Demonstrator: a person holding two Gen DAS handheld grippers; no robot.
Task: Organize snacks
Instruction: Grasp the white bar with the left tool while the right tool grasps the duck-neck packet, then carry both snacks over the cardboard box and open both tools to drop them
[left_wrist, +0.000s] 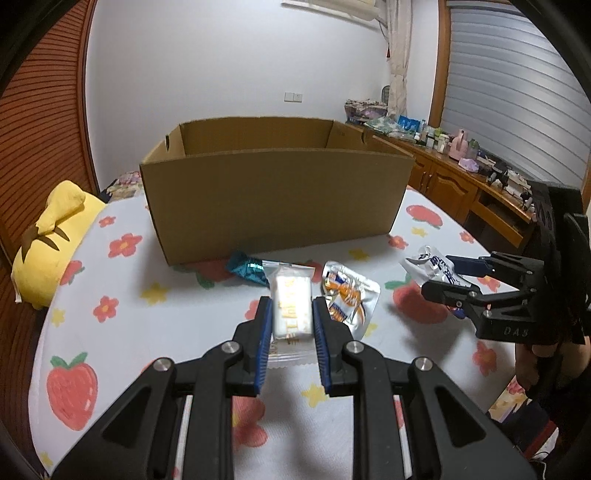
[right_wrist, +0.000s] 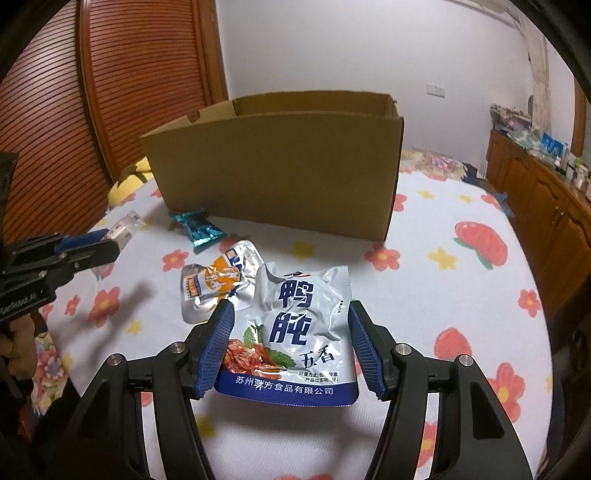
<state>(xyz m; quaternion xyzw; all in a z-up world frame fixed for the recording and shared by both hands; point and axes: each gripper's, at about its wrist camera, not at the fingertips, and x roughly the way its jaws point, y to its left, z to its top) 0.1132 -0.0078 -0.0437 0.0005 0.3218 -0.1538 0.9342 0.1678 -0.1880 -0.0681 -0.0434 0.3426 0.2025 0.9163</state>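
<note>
- Left wrist view: the left gripper (left_wrist: 291, 325) is closing its blue pads against both long sides of a white snack packet (left_wrist: 291, 309), which is sitting between them above the flowered sheet (left_wrist: 122, 295); the jaws are narrowed to the packet's width and seem to have hold of it.
- At about one o'clock from that packet, a silver pouch with orange print (left_wrist: 351, 295) is lying flat on the sheet, just beside the right pad.
- At eleven o'clock, a teal wrapped bar (left_wrist: 246, 267) is resting against the foot of the open cardboard box (left_wrist: 273, 206), which is standing at twelve o'clock — its inside floor is hidden from here.
- At three o'clock the right gripper (left_wrist: 448, 275) is reaching in sideways, with a silver-and-blue pouch (left_wrist: 434, 264) between its fingers.
- A yellow plush toy (left_wrist: 51, 240) is lying at nine o'clock, at the sheet's edge.
- Right wrist view: the right gripper (right_wrist: 290, 343) is spread wide, its pads flanking the silver-and-blue pouch (right_wrist: 295, 325); the left pad is touching the pouch's edge, the right pad is standing just off it — whether it is truly gripping, I cannot tell.
- The orange-printed pouch (right_wrist: 216, 284) is lying at eleven o'clock, partly under the blue one.
- The teal bar (right_wrist: 199, 229) is lying beyond it, near the box (right_wrist: 277, 177) at twelve o'clock.
- The left gripper (right_wrist: 99, 251) is showing at nine o'clock.
</note>
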